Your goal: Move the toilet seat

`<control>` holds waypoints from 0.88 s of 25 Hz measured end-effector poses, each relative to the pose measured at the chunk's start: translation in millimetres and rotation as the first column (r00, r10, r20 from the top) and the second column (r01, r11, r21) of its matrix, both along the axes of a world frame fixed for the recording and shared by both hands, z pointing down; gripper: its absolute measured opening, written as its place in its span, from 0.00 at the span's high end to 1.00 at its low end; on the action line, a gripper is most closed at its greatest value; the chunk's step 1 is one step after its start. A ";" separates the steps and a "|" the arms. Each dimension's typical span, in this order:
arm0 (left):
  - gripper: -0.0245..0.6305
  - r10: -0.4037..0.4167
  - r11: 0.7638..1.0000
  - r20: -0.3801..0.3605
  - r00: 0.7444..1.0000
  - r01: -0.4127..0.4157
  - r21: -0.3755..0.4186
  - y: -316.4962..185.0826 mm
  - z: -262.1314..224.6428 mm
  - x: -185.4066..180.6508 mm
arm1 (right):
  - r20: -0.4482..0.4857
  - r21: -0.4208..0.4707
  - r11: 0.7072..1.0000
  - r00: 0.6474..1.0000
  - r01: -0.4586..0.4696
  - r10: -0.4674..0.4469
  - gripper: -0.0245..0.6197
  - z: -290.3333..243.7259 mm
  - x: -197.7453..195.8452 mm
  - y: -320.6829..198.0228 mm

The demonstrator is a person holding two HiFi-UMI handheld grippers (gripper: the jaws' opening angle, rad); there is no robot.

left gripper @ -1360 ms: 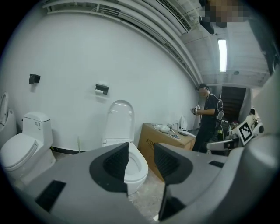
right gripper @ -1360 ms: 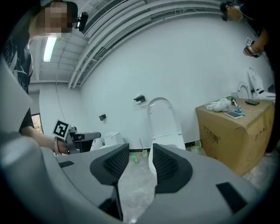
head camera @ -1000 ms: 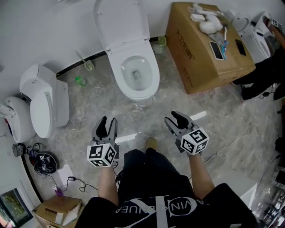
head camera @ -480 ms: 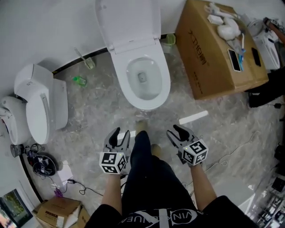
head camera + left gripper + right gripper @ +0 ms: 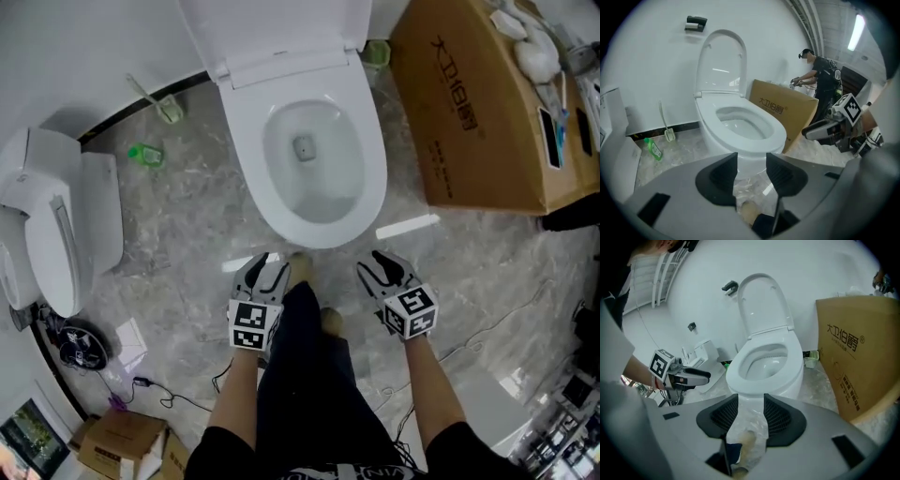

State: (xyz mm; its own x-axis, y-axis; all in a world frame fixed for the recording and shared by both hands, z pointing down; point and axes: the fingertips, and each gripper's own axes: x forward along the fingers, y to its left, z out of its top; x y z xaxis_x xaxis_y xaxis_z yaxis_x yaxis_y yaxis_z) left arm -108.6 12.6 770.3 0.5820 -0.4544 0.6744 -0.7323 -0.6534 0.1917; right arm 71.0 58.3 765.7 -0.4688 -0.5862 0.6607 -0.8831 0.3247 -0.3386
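Observation:
A white toilet stands against the wall, its lid (image 5: 281,28) raised upright and the seat ring (image 5: 255,173) lying flat on the bowl. The same seat ring (image 5: 754,143) and lid (image 5: 721,61) fill the left gripper view, and the right gripper view shows the ring (image 5: 736,373) too. My left gripper (image 5: 264,272) hovers above the floor just short of the bowl's front left; its jaws are opening with nothing between them. At the front right, my right gripper (image 5: 382,267) is open and empty. Neither touches the toilet.
A large cardboard box (image 5: 478,103) stands right of the toilet, with a white strip (image 5: 408,226) on the floor. A second toilet (image 5: 56,225) lies at the left, near a green bottle (image 5: 145,153), a brush (image 5: 155,101) and cables (image 5: 84,342). Another person (image 5: 822,79) stands behind the box.
I have stepped toward the toilet, which now looms larger in the head view. Both grippers moved forward and now sit close to the bowl's front rim.

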 end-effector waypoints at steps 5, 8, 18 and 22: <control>0.66 0.000 1.000 0.016 1.000 0.000 -0.001 -13.8 32.8 7.1 | -0.050 -0.004 1.000 0.999 0.005 -0.005 0.69 37.4 5.9 -17.6; 0.63 0.013 1.000 0.034 0.999 -0.013 0.007 -21.5 44.3 10.8 | -0.073 0.001 1.000 0.997 0.014 -0.014 0.69 50.2 9.1 -27.6; 0.63 0.078 0.995 0.052 0.996 -0.081 0.056 -31.6 53.5 27.7 | -0.135 0.085 0.992 0.987 0.093 -0.081 0.66 61.7 12.0 -43.7; 0.63 0.092 0.994 0.052 0.994 -0.095 0.061 -32.4 55.1 27.8 | -0.133 0.103 0.989 0.987 0.103 -0.088 0.65 63.1 12.0 -44.9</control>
State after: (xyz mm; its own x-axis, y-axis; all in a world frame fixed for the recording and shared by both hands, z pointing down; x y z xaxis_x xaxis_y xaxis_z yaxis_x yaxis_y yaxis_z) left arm -80.8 -19.8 825.3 0.5905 -0.4421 0.6751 -0.6750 -0.7291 0.1130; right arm 82.9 13.4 828.7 -0.4421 -0.6150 0.6530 -0.8799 0.4385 -0.1828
